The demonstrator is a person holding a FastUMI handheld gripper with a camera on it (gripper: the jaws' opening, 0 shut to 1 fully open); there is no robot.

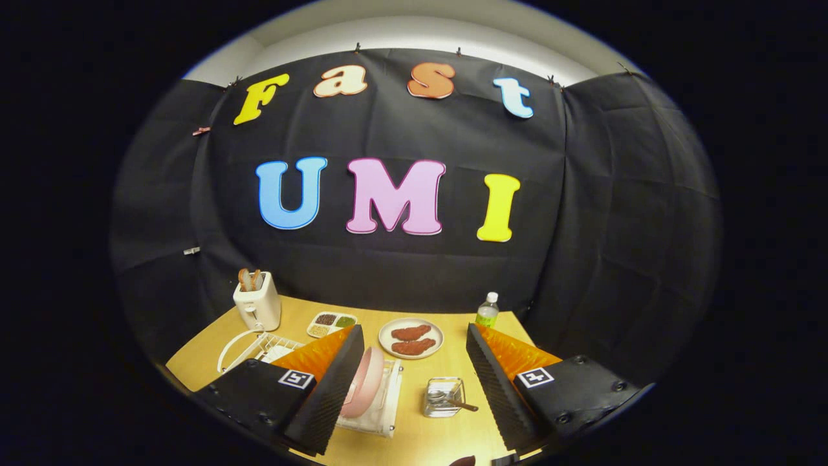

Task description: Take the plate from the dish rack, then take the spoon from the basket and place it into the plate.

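A pink plate (364,382) stands on edge in the white dish rack (381,414), just beside my left finger and partly hidden by it. A spoon (453,401) lies in a small wire basket (444,397) on the wooden table, between my fingers. My gripper (414,391) hangs above the table with its fingers wide apart and nothing between them.
A white toaster (257,303) with toast stands at the back left. A compartment tray (331,323), a plate with two meat pieces (411,338) and a small bottle (488,310) line the back of the table (427,440). A white wire handle (236,346) curves off the rack's left.
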